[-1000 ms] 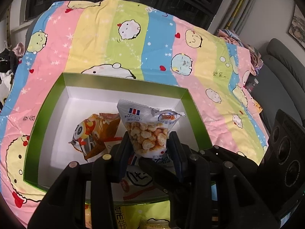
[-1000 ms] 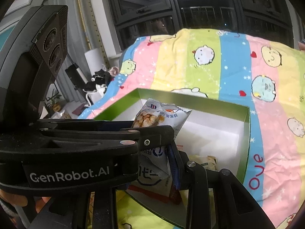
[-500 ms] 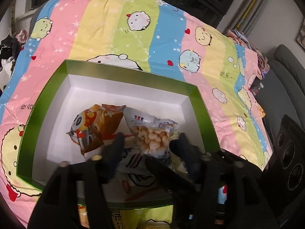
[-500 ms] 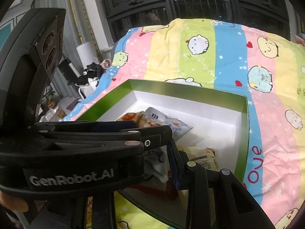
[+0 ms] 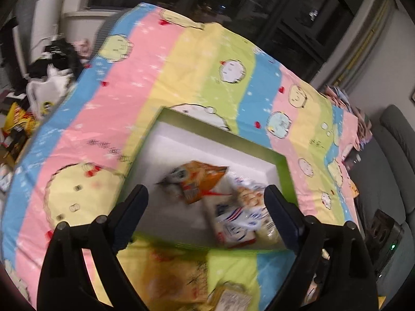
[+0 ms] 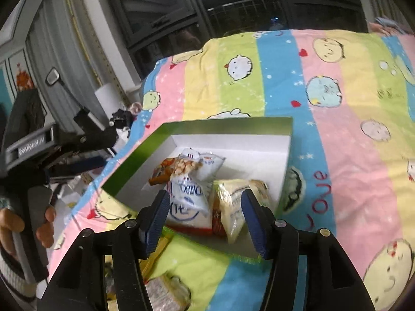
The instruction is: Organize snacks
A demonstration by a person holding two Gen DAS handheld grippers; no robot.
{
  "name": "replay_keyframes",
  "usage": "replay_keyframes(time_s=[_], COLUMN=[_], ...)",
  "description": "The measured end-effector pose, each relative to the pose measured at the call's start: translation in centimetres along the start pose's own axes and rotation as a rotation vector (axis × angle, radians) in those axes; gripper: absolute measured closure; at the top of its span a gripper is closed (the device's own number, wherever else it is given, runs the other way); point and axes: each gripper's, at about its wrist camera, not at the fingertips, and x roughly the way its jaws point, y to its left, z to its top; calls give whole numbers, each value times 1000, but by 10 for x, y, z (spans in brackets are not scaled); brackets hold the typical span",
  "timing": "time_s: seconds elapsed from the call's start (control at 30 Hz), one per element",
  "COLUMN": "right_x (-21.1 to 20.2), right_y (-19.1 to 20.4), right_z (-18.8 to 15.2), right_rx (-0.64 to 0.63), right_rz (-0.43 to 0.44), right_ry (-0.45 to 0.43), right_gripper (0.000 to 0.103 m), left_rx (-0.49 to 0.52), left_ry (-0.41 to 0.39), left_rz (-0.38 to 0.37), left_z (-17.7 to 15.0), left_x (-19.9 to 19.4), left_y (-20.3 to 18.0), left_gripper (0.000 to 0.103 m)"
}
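striped cartoon bedsheet [image 5: 181,59], grey sofa [image 5: 389,160], dark windows [image 6: 233,7]

You can read "GenRobot.AI" on the left tool [image 6: 77,155], and "Love" on the striped bedsheet [image 6: 317,197].

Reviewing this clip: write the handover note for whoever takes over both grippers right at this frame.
Left gripper: open, empty, above the near left of the box.
Right gripper: open, empty, at the box's near edge.
Green-rimmed white cardboard box sits on the striped cartoon bedsheet.
Done: the clear-windowed white bag of puffed snacks, orange foil packet and pale yellow packet lie in the box.
Left: packets on the sheet in front of the box, including a yellowish wrapped snack; blurred, count unclear.
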Motion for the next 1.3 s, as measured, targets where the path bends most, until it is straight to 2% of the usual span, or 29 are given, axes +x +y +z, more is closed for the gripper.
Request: replay_keyframes(time_s=[0.17, 0.43, 0.63, 0.8, 0.9, 1.07, 1.17, 1.3], right_x=[-21, -55, -67, -66, -62, -64, -57, -31], right_y=[-1, 14, 45, 67, 69, 50, 24, 16], right_z=[-27, -53, -80, -103, -111, -114, -106, -86], right_rx=[52, 42, -50, -108, -104, -49, 37, 21], right_rz=[15, 48, 95, 134, 128, 91, 109, 158], right_ry=[-13, 9, 75, 144, 171, 166, 171, 196], right_gripper=[43, 42, 42, 42, 42, 42, 42, 42], left_rx=[-26, -72, -135, -122, -105, -119, -140, -166], left_ry=[-16, 92, 131, 161, 194, 243, 278, 298], left_rz=[41, 58, 32, 14, -27, -98, -139, -151], left_z=[-35, -97, -125, -142, -155, -177, -185, -188], left_x=[-30, -48, -58, -66, -66, -62, -56, -46], left_y=[25, 52, 64, 59, 48, 31, 21, 12], left_gripper=[12, 12, 12, 12, 12, 12, 13, 17])
